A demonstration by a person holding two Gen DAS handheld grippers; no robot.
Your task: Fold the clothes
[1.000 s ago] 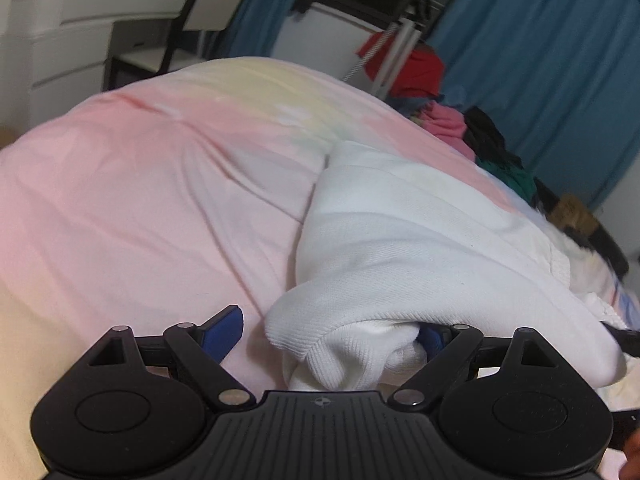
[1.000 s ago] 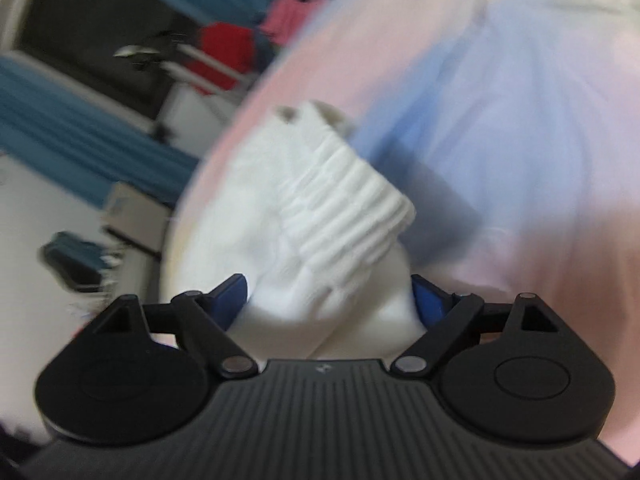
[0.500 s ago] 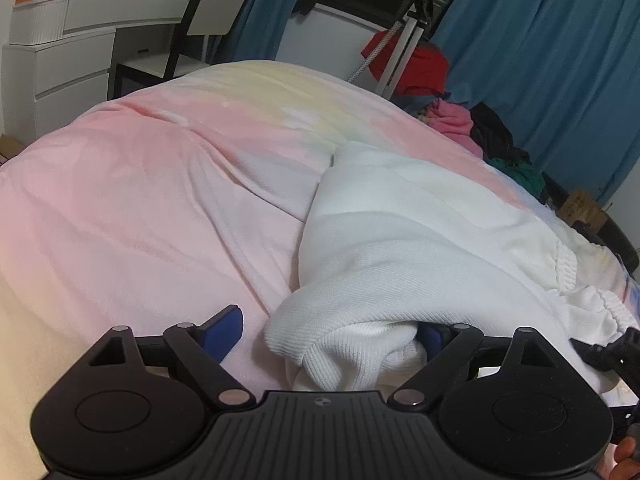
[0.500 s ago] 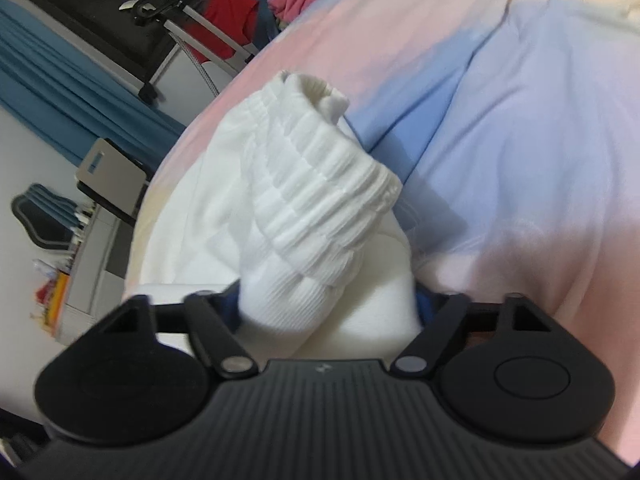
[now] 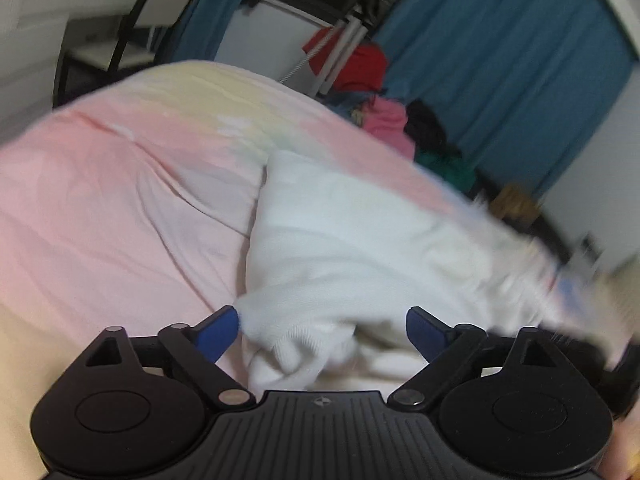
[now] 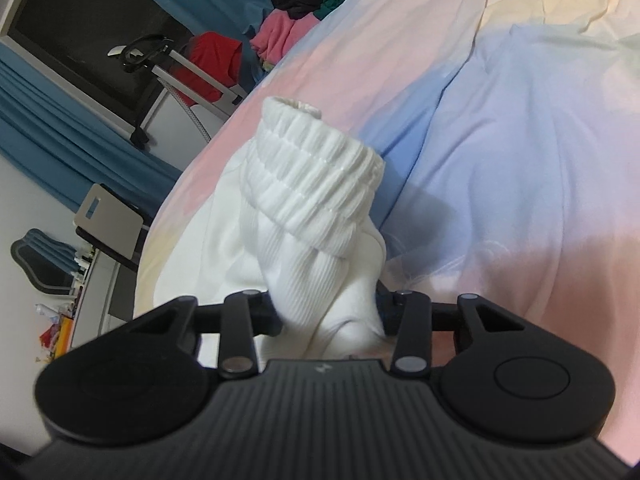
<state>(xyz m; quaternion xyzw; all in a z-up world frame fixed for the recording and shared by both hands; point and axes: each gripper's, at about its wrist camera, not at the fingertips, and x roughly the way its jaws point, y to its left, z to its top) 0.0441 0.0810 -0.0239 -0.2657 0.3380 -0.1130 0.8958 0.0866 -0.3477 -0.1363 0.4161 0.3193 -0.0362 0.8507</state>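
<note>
Between the blue pads at the lower centre of the left wrist view, the white garment (image 5: 360,248) is lying on the bed (image 5: 120,208), its bunched ribbed edge sitting just ahead of the left claw (image 5: 322,330). From there its long axis is running up and to the right of the frame, toward the blurred far end at the right edge. The left claw is standing wide apart, with the knit between the pads but not pinched; the left pad is barely meeting the cloth and the right pad is standing clear of it.

At the lower centre of the right wrist view, the right claw (image 6: 328,314) is clamping a twisted, finely ribbed part of the same garment. Above the grip, a gathered elastic band (image 6: 316,176) is rising toward mid-frame and folding over to the right, while the body of the garment is trailing down and left across the bedding. So one end is being held by the right claw, and the end near the left claw is resting free; the right claw is therefore the only one controlling the cloth.

The fabric is looking soft, thick and limp, creasing wherever it is unsupported. It is lying crumpled rather than flat, so no tidy fold is showing. Whether the left claw is letting go or about to take hold cannot be settled from these views.

Further out, a pile of red, pink, black and green clothes (image 6: 304,12) is sitting past the bed's far edge, before blue curtains (image 5: 500,80).
</note>
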